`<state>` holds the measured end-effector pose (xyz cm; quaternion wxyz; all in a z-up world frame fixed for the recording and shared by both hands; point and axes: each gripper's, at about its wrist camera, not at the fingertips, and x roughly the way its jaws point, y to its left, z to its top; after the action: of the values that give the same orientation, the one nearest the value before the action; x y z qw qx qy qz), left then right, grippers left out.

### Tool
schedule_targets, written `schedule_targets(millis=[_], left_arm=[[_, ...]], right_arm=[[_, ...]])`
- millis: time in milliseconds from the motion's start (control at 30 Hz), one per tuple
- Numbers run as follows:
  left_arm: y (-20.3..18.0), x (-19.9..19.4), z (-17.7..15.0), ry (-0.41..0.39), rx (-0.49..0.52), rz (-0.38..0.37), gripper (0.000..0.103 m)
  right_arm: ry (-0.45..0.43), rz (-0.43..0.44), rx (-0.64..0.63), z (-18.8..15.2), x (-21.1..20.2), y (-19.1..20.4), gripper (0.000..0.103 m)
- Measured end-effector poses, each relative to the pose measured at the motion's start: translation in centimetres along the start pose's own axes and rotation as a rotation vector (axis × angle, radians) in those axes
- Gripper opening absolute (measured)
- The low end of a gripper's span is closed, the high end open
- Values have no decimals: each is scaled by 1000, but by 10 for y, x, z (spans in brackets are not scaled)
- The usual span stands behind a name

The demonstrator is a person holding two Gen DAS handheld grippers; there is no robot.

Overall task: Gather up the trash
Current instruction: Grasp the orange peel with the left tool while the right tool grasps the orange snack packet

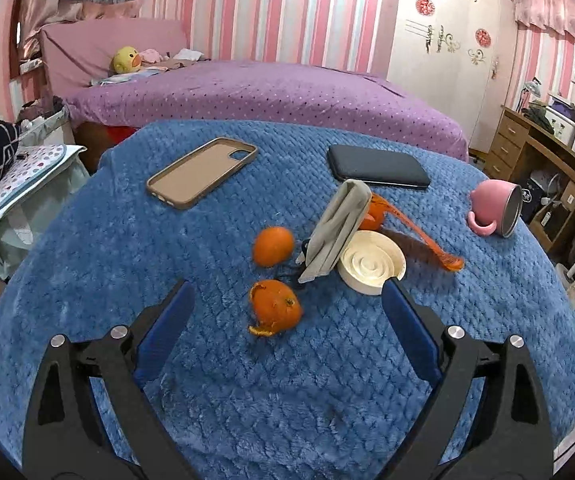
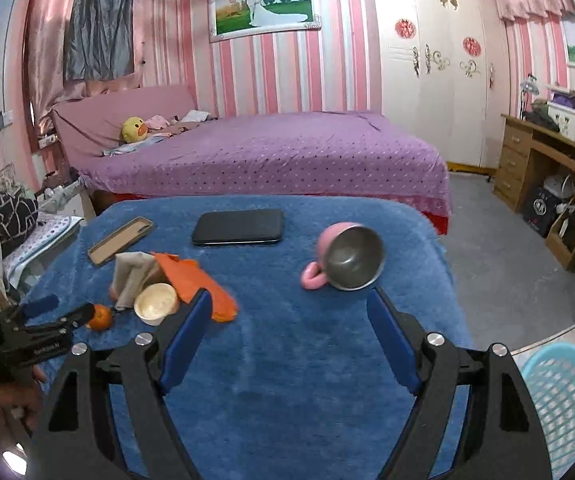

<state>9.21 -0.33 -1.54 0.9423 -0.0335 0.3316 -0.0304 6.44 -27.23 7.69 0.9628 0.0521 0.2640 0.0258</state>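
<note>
Fuzzy quilted blue tablecloth (image 1: 87, 280), torn dimpled orange peel (image 1: 275, 306) near a round ribbed white lid (image 1: 371, 266), left gripper (image 1: 285, 292) spread wide and empty around the peel, right gripper (image 2: 289, 300) gaping, empty, glossy pink metal-lined cup (image 2: 347, 258) on its side right of the lid

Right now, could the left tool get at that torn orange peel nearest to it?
Probably yes. The left tool is open, and the orange peel lies on the blue blanket just ahead of its fingertips, with nothing in between. The folded cloth and white lid sit farther back.
</note>
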Motion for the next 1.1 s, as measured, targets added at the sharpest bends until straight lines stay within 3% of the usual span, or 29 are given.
schedule_targets(millis=[267,700,1000,1100], left_arm=[[15,14,-1,21,-7,23,91],[30,25,-11,74,-3,31,91],[24,34,-7,90,-8,3,86],[22,47,-6,132,-12,-3,78]], right_arm=[[18,14,-41,-4,17,33,78],[42,23,-44,-6,26,41,78],[88,39,-79,-15,43,53,78],[106,39,-90,-18,50,60,78]])
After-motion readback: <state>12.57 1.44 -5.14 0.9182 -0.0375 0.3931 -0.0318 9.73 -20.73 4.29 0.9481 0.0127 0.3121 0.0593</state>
